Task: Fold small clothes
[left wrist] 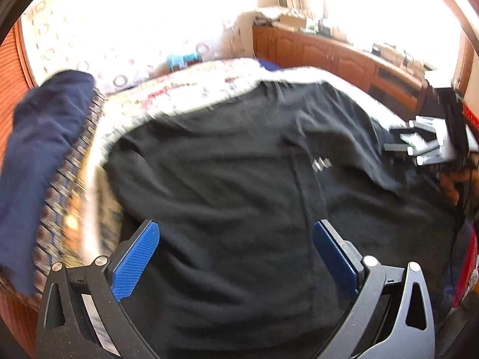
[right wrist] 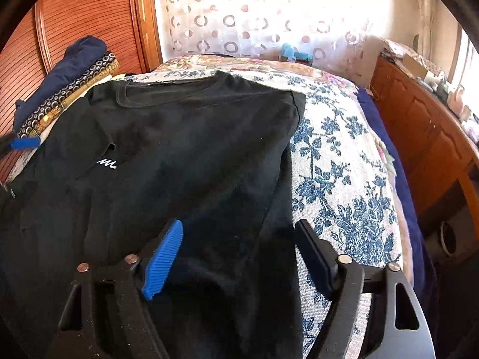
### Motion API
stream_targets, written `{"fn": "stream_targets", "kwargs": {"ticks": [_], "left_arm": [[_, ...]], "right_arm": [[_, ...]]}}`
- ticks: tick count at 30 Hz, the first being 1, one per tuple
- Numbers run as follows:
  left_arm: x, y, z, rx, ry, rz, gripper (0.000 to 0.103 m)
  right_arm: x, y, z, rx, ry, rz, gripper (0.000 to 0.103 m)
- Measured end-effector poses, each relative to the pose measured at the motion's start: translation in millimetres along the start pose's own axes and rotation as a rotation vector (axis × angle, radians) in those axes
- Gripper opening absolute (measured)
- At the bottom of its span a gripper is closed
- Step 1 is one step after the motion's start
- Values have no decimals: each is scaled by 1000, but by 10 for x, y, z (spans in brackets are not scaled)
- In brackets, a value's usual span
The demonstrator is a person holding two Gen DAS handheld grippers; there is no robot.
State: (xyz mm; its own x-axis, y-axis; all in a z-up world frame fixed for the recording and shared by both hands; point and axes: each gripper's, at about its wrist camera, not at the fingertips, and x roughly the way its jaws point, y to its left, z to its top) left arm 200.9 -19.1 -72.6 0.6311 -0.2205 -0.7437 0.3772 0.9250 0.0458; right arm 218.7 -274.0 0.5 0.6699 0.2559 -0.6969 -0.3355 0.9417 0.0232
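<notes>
A black T-shirt point(right wrist: 185, 149) lies flat on the bed, collar at the far end, with a small white logo point(right wrist: 106, 164) on the chest. My right gripper point(right wrist: 239, 224) hovers open over the shirt's near right edge; its pads touch no cloth. The left wrist view is blurred. There my left gripper point(left wrist: 236, 227) stands wide open above the shirt point(left wrist: 224, 164), with nothing between its fingers. One of the left gripper's blue pads point(right wrist: 25, 143) shows at the left edge of the right wrist view.
The bed has a blue floral cover point(right wrist: 344, 179). A pile of folded clothes, navy and patterned point(right wrist: 69, 80), sits at the bed's far left by a wooden wardrobe. A wooden cabinet point(right wrist: 425, 137) runs along the right side. A patterned curtain hangs behind.
</notes>
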Motion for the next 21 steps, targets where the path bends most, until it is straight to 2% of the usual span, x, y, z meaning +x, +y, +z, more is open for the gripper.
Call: {"fn": "stream_targets", "kwargs": {"ticks": [5, 11, 15, 21], "left_arm": [[45, 470, 249, -55, -3, 47, 97], [304, 807, 407, -113, 40, 35, 75], [468, 899, 454, -120, 66, 57, 62], [708, 922, 426, -87, 111, 167, 61]], "right_arm": [[-4, 8, 1, -2, 0, -2, 81], [-1, 9, 2, -2, 0, -2, 81], [-3, 8, 2, -3, -1, -2, 81], [-2, 7, 1, -3, 0, -2, 81]]}}
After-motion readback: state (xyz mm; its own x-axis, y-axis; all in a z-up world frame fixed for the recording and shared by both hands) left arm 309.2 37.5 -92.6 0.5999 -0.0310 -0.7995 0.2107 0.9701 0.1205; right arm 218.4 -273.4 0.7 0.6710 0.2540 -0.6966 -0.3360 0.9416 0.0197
